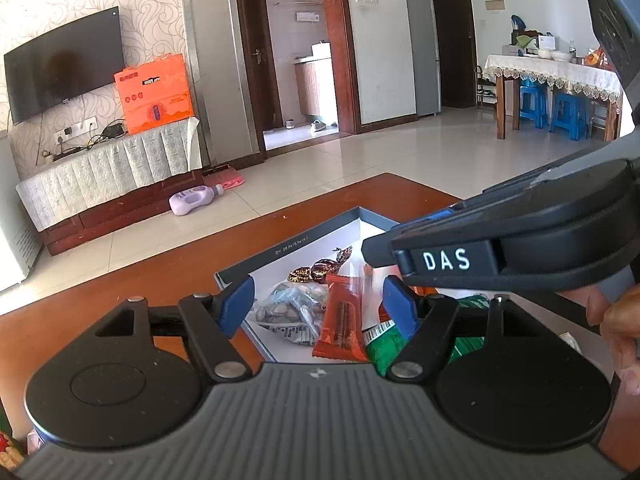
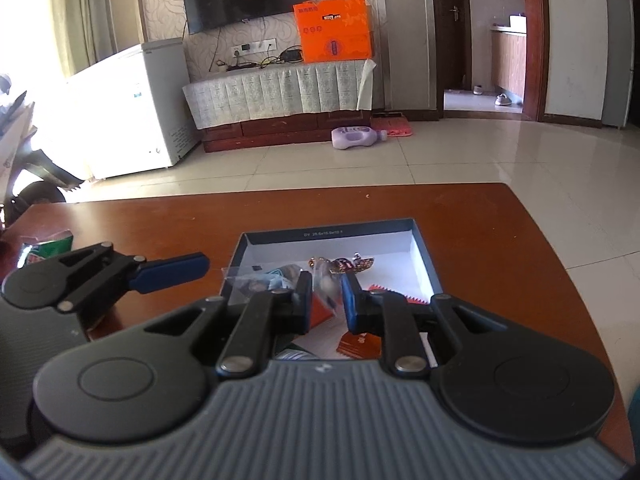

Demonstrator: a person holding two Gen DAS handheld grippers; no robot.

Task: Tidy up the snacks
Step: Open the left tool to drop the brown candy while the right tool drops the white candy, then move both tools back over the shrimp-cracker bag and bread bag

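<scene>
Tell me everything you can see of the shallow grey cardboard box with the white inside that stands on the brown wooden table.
The shallow grey cardboard box is open-topped, with low dark grey walls, a white inside and small printed letters on its far wall. It lies flat on the brown wooden table. Inside are foil-wrapped candies, a clear bag of round sweets, an orange-red bar wrapper and a green packet. Both grippers are above its near part.

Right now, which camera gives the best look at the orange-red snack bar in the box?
The left wrist view. There the orange-red snack bar lies unobstructed between the open left tongs, its full length visible inside the box. In the right wrist view, the right tongs cover most of it; only orange scraps show.
</scene>
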